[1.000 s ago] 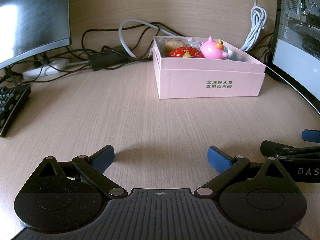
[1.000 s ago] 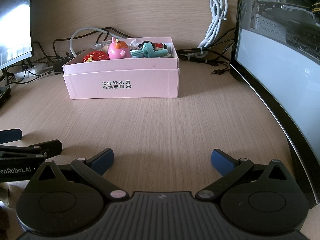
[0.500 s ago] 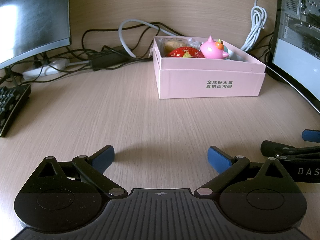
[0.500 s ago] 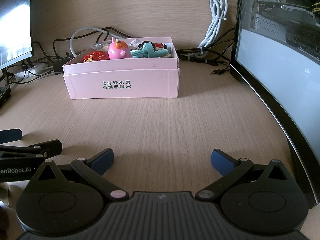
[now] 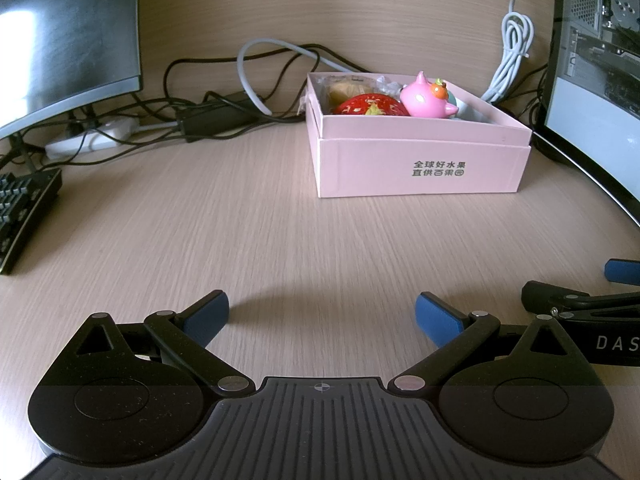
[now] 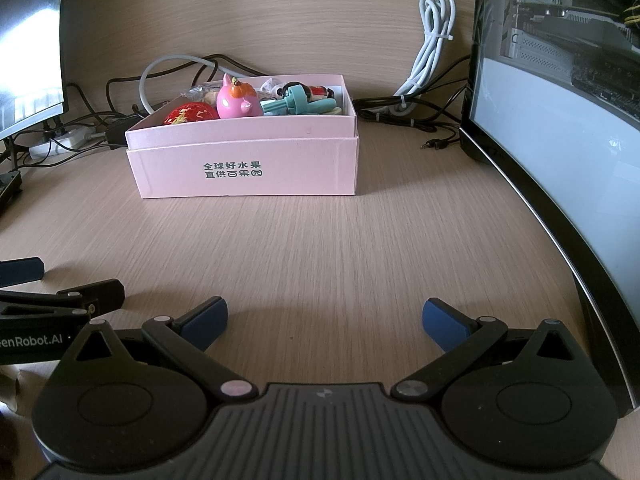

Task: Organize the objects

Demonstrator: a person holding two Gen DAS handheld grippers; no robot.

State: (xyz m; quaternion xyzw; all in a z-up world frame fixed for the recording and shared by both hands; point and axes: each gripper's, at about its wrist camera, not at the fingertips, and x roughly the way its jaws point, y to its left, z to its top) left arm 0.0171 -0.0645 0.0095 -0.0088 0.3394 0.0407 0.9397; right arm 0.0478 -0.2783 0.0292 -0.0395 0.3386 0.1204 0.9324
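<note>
A pink open box (image 5: 420, 164) stands on the wooden desk; it also shows in the right wrist view (image 6: 244, 168). Inside lie a red strawberry toy (image 5: 370, 105), a pink pig figure (image 5: 426, 98), a teal toy (image 6: 298, 102) and a small black-headed figure (image 6: 308, 89). My left gripper (image 5: 322, 316) is open and empty, low over the desk well in front of the box. My right gripper (image 6: 324, 318) is open and empty, beside the left one, also well short of the box.
A curved monitor (image 6: 560, 140) stands at the right and another monitor (image 5: 60, 40) at the left. A black keyboard (image 5: 20, 212) lies at the left edge. Cables and a power strip (image 5: 92, 140) run along the back wall.
</note>
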